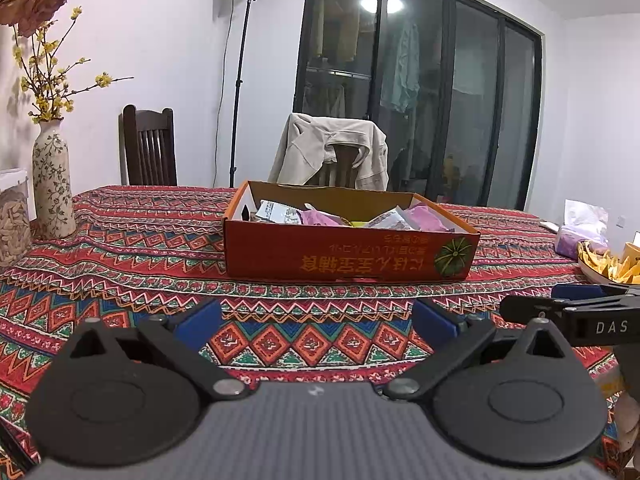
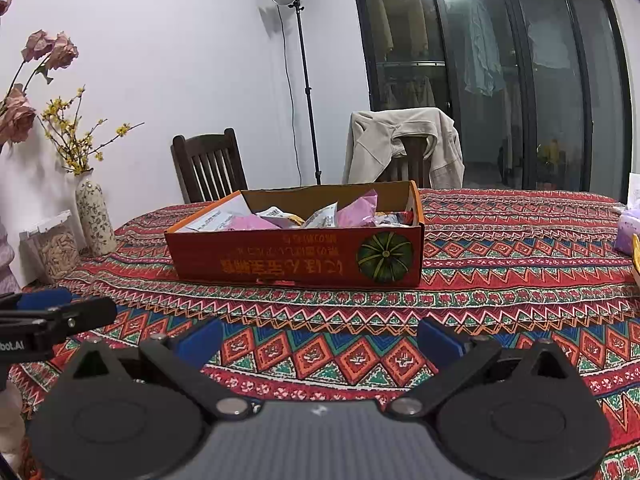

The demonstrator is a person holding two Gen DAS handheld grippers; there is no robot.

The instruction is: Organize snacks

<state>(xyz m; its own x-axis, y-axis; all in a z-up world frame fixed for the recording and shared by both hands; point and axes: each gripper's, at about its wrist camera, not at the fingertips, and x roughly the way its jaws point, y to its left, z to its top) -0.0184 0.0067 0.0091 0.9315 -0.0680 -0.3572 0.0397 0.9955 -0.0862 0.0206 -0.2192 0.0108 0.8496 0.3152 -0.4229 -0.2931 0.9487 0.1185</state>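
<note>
Both grippers hang low over the patterned worktop (image 1: 120, 248), side by side and level, each facing the orange cardboard box (image 1: 348, 254) that sits well ahead of them. The left gripper (image 1: 316, 320) has its blue pads spread wide with nothing between them; the right gripper (image 2: 320, 338) is just as wide and just as empty. From the left wrist view the right one shows as a black arm entering at the right edge.

Snack packets (image 2: 316, 216), pink and white, lie loose and jumbled inside the box, some poking above its rim. Off to the right, near the worktop's edge, sits a dish of yellow chips (image 1: 612, 268) with a purple packet (image 1: 580, 236) just behind it; these may be snacks waiting to be sorted too, though only a sliver of them shows and I cannot be sure.

Judging by this, the job stands at its start or between picks: nothing is gripped. The next move calls for choosing one packet, reaching forward over the near wall of the box, and closing on a crinkly edge without dragging its neighbours along
</note>
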